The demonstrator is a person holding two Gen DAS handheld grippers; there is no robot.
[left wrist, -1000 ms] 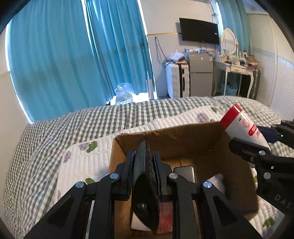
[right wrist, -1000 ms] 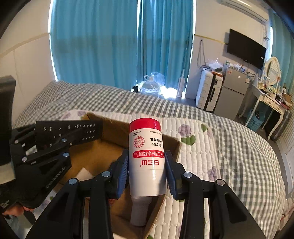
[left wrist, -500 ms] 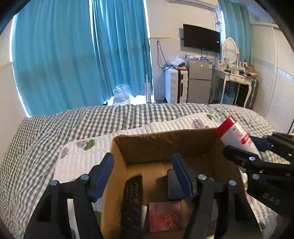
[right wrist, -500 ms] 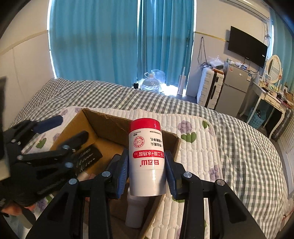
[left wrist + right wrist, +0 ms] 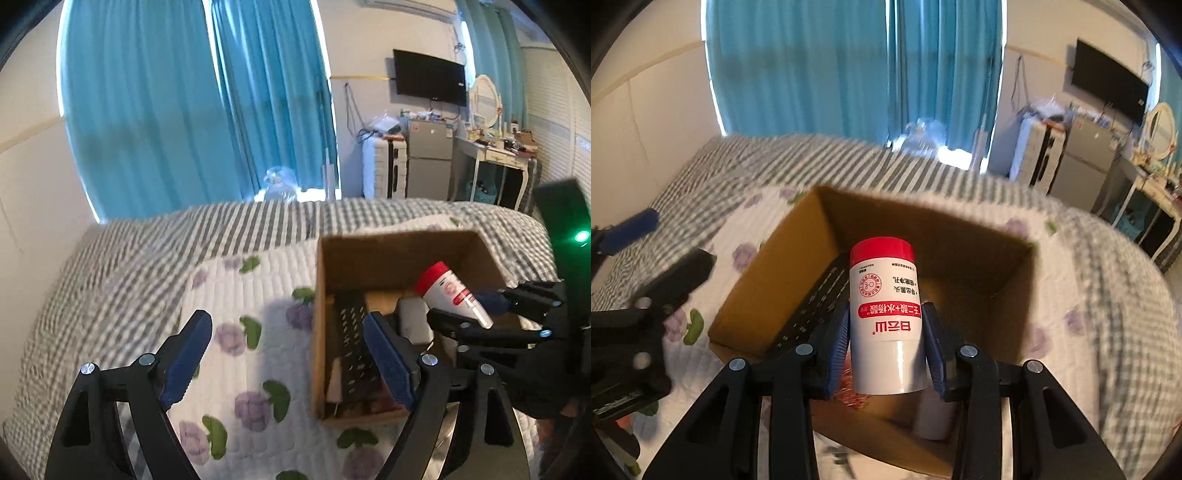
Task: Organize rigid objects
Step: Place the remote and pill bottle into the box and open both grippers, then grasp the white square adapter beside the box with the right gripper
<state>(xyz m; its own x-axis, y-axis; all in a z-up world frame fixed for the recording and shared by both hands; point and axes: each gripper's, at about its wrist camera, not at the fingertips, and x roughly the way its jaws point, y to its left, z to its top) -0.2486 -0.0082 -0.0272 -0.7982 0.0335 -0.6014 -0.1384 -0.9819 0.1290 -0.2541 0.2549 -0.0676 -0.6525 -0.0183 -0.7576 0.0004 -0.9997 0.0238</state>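
The right gripper (image 5: 886, 336) squeezes a smooth white bottle (image 5: 884, 325) with a red cap, holding it over the open cardboard box (image 5: 993, 266). The left gripper (image 5: 284, 354) is wide open and holds nothing, beside the box. A flat black remote (image 5: 352, 332) and other things already lie inside. I think only the bottle is left to drop in.

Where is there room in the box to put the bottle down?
The back of the box, by its far wall, looks bare. The near part is crowded: a black remote lies along the left wall, with other things beside it. The right gripper holds the bottle above.
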